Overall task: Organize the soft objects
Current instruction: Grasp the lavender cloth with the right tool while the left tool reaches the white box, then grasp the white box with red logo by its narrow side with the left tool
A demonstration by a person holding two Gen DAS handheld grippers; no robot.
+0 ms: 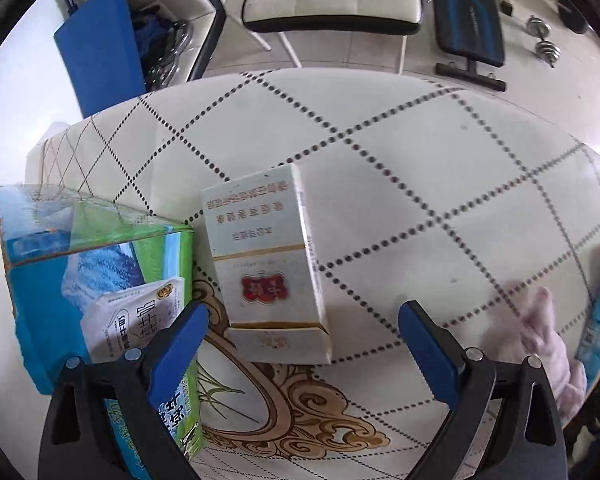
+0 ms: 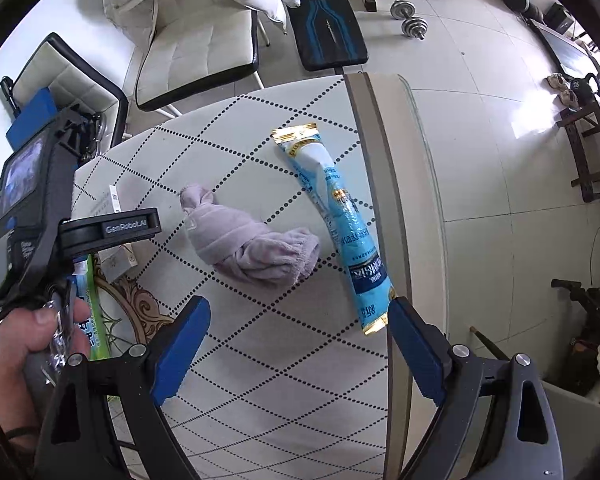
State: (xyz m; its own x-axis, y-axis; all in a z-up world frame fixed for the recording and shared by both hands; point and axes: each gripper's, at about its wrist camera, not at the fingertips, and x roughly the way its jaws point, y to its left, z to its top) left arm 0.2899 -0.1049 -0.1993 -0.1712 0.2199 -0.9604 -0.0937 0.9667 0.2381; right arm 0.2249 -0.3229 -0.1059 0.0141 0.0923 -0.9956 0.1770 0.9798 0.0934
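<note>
Reading "GenRobot.AI" on the left tool (wide open, empty); right tool likewise gapes empty.

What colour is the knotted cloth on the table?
Pale lilac-pink cloth; clearest in the right wrist view.

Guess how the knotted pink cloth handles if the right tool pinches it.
The cloth looks fleecy and soft, so it will likely squash between the fingers and give good grip. Its knotted end should keep it bundled, though the loose folds may droop. It probably won't roll or slide on the table.
</note>
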